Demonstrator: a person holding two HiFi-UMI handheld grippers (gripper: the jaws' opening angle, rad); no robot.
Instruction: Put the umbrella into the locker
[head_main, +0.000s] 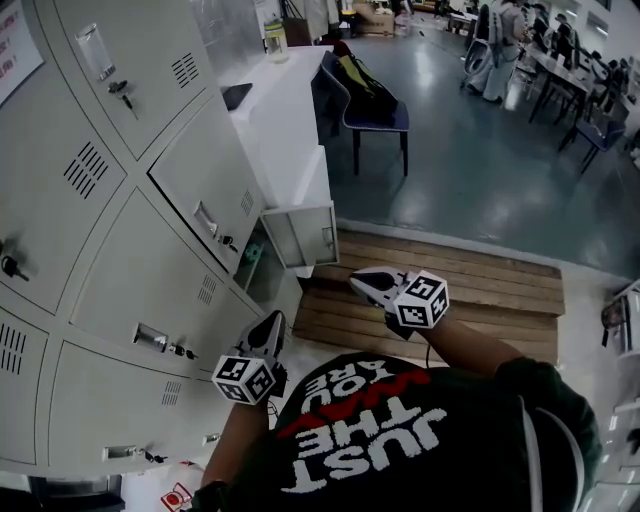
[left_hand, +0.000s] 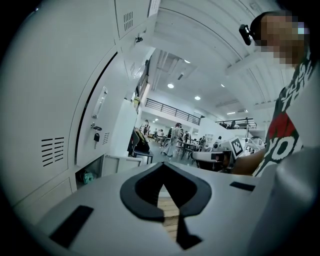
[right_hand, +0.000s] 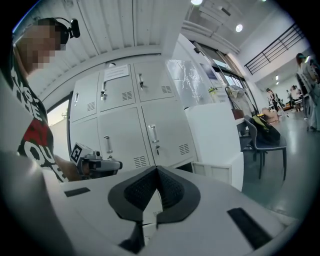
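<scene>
The grey locker bank fills the left of the head view. One low compartment stands open, its small door swung out toward the room. Something small and teal lies inside it; I cannot tell what it is. No umbrella shows plainly in any view. My left gripper hangs in front of the lower lockers, shut with nothing between its jaws. My right gripper is held to the right of the open door, also shut and empty. Both point roughly level.
A wooden slatted platform lies on the floor ahead. A white counter adjoins the lockers, with a blue chair holding a bag beyond it. Keys hang in several locker doors. People sit at tables far off.
</scene>
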